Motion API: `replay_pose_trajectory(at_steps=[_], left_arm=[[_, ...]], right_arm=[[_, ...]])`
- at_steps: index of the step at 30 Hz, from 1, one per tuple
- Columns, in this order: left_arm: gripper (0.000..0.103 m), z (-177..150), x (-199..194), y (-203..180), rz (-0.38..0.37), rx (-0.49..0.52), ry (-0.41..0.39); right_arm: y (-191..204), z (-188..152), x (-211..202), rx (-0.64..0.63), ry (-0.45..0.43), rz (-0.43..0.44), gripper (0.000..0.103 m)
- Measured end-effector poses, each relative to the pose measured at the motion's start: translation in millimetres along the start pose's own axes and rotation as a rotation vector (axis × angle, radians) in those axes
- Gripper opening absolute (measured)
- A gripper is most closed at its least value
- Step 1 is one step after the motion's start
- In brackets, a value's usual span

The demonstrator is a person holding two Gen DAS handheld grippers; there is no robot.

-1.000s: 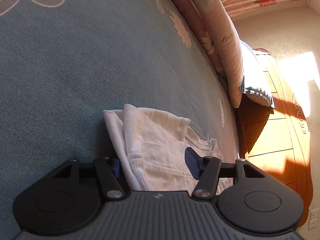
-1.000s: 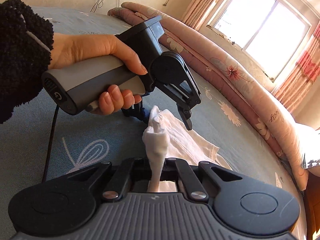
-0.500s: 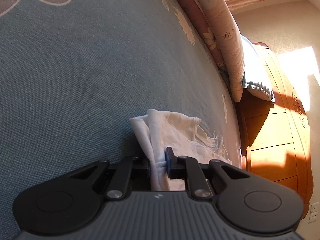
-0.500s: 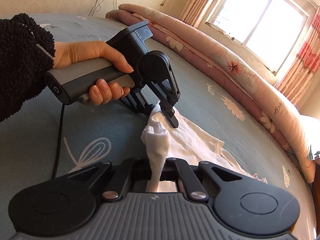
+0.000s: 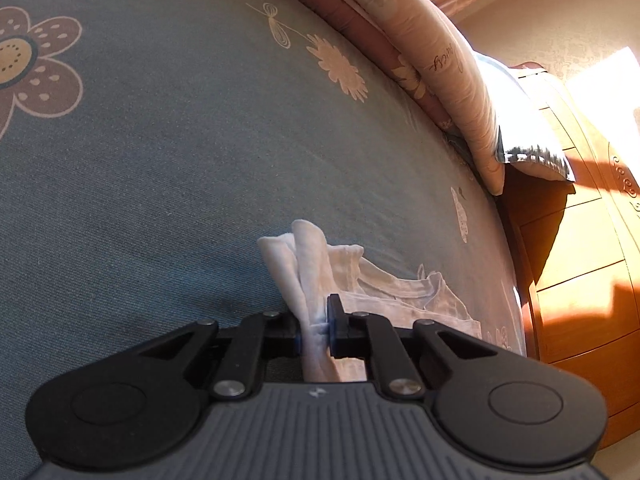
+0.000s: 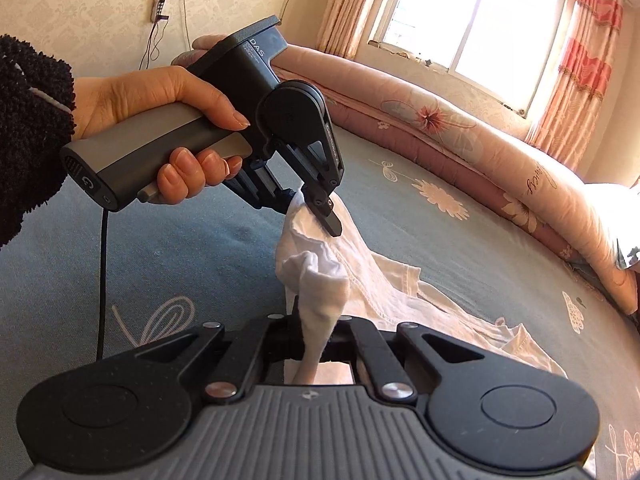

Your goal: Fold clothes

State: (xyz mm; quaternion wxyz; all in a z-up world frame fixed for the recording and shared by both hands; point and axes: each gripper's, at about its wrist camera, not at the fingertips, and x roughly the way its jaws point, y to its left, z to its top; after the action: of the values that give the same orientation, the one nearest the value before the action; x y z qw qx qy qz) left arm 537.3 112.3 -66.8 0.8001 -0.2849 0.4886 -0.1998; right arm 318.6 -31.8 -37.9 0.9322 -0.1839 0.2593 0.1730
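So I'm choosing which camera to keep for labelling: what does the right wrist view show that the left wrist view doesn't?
Only the right wrist view: the hand holding the left claw, the window, the right claw.

Only the left wrist view: the wooden headboard, the brown flower print.

Both: the white garment, pinched by each claw, on the blue bedsheet, beside the pink quilt.

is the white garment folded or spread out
Neither: the white garment is bunched, pinched by the left gripper and right gripper, lifted, its far end trailing on the bed.
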Motion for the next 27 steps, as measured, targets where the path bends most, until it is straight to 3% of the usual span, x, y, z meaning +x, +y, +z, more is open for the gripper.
replay_pose_trajectory(at_steps=[12, 27], left_arm=[[0.009, -8.7, 1.3, -106.2, 0.037, 0.116, -0.013], [0.01, -37.4, 67.7, -215.1, 0.036, 0.214, 0.051]], right_arm=[[-74.0, -16.7, -47.0, 0.233, -0.035, -0.017, 0.003], [-151.2, -67.7, -80.9, 0.381, -0.043, -0.08, 0.003]])
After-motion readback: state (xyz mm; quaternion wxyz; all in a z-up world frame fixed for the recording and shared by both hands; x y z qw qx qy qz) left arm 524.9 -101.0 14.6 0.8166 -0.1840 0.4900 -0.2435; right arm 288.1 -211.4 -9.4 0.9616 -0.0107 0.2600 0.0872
